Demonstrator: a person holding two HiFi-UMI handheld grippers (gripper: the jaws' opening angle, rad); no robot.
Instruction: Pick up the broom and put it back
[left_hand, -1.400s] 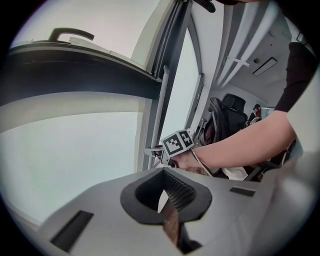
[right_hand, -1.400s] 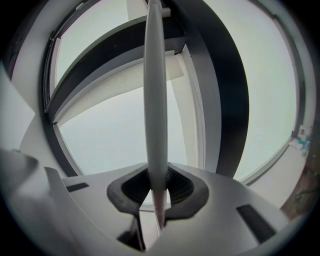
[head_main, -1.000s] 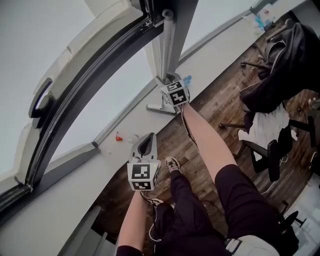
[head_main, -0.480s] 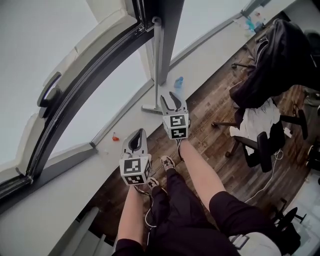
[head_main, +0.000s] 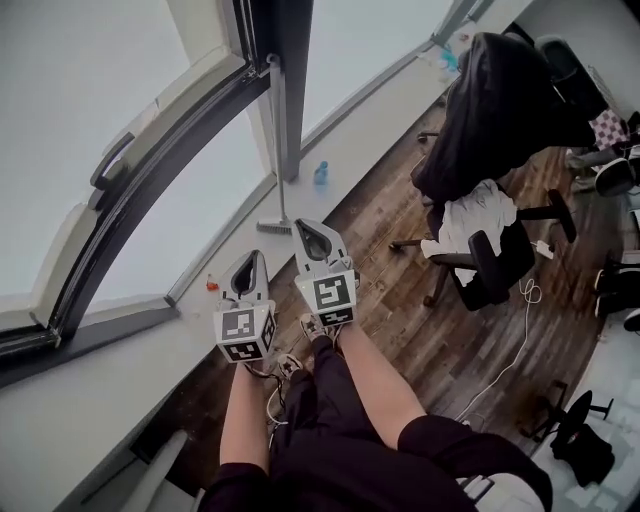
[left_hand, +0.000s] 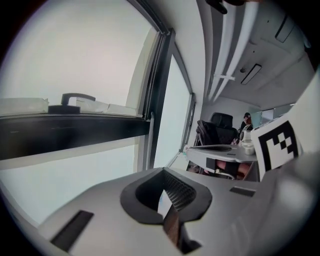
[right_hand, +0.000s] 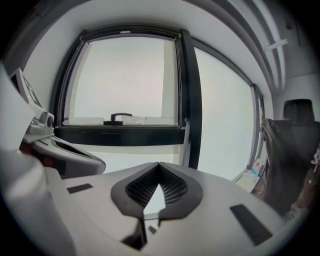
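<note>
The broom (head_main: 278, 150) stands upright against the dark window pillar, its head (head_main: 272, 228) on the white sill. Neither gripper touches it. In the head view my right gripper (head_main: 308, 226) hangs just right of the broom head. Its jaws have just closed and nothing is between them. My left gripper (head_main: 255, 256) is beside it, lower left, shut and empty. In the right gripper view the pale broom handle (right_hand: 186, 142) rises beyond the closed right gripper (right_hand: 159, 164). The left gripper view shows the closed left gripper (left_hand: 163, 171) before the window.
A blue bottle (head_main: 321, 172) and a small red object (head_main: 212, 285) lie on the sill. Office chairs with a dark jacket (head_main: 500, 110) and white cloth (head_main: 470, 225) stand right on the wooden floor. A cable (head_main: 510, 350) trails there. The person's legs are below the grippers.
The right gripper left the broom at the pillar, drew back with jaws open, then shut them empty. Both grippers rose and came toward the camera. The left stayed shut.
</note>
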